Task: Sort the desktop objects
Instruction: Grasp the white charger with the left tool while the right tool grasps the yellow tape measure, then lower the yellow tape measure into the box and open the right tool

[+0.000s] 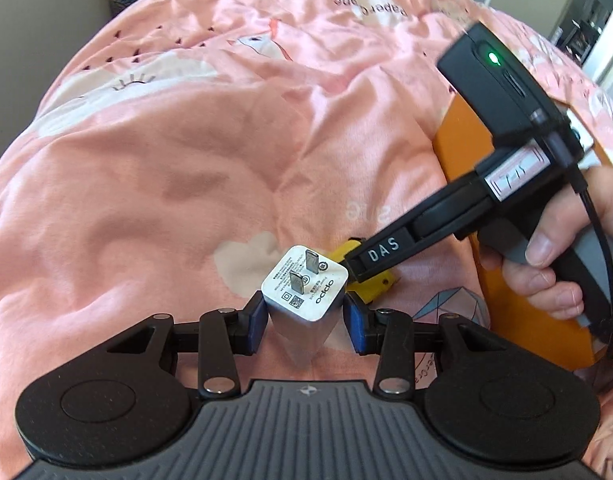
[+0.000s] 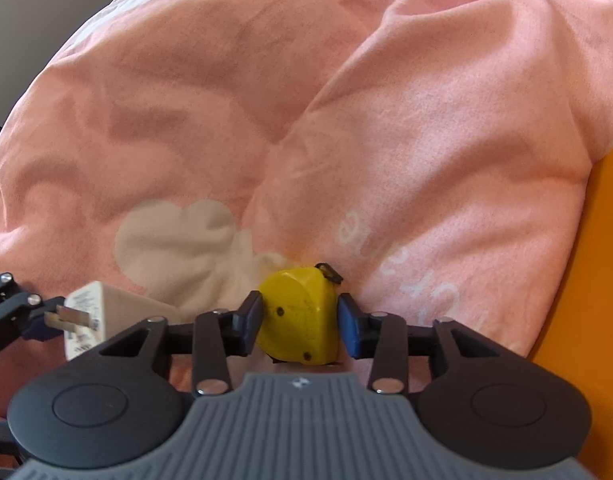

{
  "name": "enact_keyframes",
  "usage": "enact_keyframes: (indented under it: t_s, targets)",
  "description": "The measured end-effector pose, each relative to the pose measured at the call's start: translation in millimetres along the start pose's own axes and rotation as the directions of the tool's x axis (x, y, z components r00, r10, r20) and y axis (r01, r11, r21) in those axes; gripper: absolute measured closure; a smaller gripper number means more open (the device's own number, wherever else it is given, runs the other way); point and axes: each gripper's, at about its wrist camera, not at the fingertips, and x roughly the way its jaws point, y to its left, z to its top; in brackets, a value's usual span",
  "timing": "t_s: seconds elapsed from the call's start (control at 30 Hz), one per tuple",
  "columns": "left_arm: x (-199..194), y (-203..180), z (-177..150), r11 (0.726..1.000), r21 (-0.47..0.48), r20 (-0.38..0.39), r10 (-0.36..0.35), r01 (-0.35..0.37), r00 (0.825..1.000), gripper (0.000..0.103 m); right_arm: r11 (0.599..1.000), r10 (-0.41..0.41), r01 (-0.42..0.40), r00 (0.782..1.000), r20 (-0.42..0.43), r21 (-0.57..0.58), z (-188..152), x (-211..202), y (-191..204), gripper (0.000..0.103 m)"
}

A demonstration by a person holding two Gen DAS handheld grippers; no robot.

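White charger (image 1: 304, 294) prongs up; yellow tape measure (image 2: 300, 316) beside, on pink bedding.

Each wrist camera sat just behind its own claw, looking steeply down at the pink bedspread (image 1: 154, 184) from close range. Both views shared the white charger (image 1: 304, 292), the yellow tape measure (image 2: 298, 316) and the orange box (image 1: 462, 140) at 3 o'clock.

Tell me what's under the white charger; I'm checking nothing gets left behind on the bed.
Under the white charger only the pink blanket shows, with a pale cloud print. The yellow tape measure lies beside it, not beneath. The spot directly below the charger's body is covered.
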Motion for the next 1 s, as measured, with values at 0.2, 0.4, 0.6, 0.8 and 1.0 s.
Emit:
enact_keyframes:
  t_s: [0.2, 0.4, 0.6, 0.8, 1.0]
  targets:
    - [-18.2, -0.4, -0.1, 0.999, -0.039, 0.033, 0.017, -0.015, 0.999, 0.056, 0.998, 0.059, -0.059, 0.998, 0.011, -0.004, -11.9, -15.7, 6.2, 0.079]
    - [-30.6, 0.4, -12.1, 0.996, -0.082, 0.031, 0.045, -0.042, 0.999, 0.056, 0.993, 0.115, -0.115, 0.993, 0.027, -0.004, -22.7, -18.3, 18.3, 0.082]
    - [-41.7, 1.7, -23.1, 0.991, -0.115, 0.028, 0.067, -0.064, 0.997, 0.056, 0.994, 0.107, -0.107, 0.993, 0.058, -0.001, -28.2, -9.4, 30.5, 0.081]
    - [-60.9, -9.2, -23.0, 0.992, -0.125, 0.088, 0.022, -0.011, 0.996, 0.056, 0.994, 0.109, -0.107, 0.981, 0.163, -0.02, -43.4, -54.6, 33.8, 0.082]
    - [-76.4, -39.7, -9.6, 0.995, -0.089, 0.156, -0.033, 0.048, 0.987, 0.056, 0.99, 0.133, -0.142, 0.937, 0.324, 0.003, -71.3, -133.9, -13.0, 0.082]
